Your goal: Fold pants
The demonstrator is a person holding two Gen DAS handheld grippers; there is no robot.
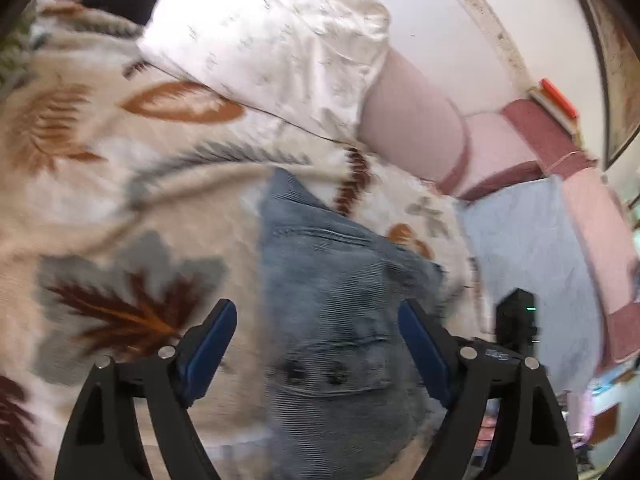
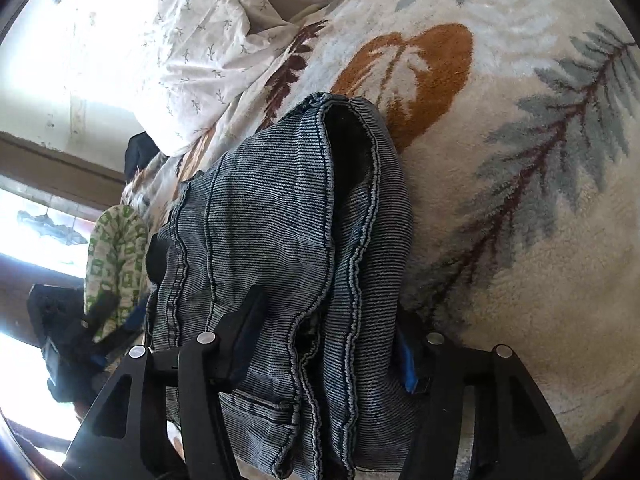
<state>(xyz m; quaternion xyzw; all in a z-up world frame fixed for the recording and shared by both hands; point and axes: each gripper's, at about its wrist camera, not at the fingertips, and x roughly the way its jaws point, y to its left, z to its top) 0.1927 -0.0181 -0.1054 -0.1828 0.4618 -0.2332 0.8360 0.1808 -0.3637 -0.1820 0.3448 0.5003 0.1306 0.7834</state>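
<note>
Judging the pants [image 2: 288, 240] soft, weighty denim bunched on the leaf-patterned blanket [image 2: 520, 240], we'd grip thick seams near the waistband, our left gripper [image 1: 318, 344] wide above them, our right gripper [image 2: 324, 344] half-open astride the folds.

Leaf-patterned blanket [image 2: 520, 240] under bunched denim pants [image 2: 288, 220], white pillow [image 2: 200, 52] beyond.
</note>
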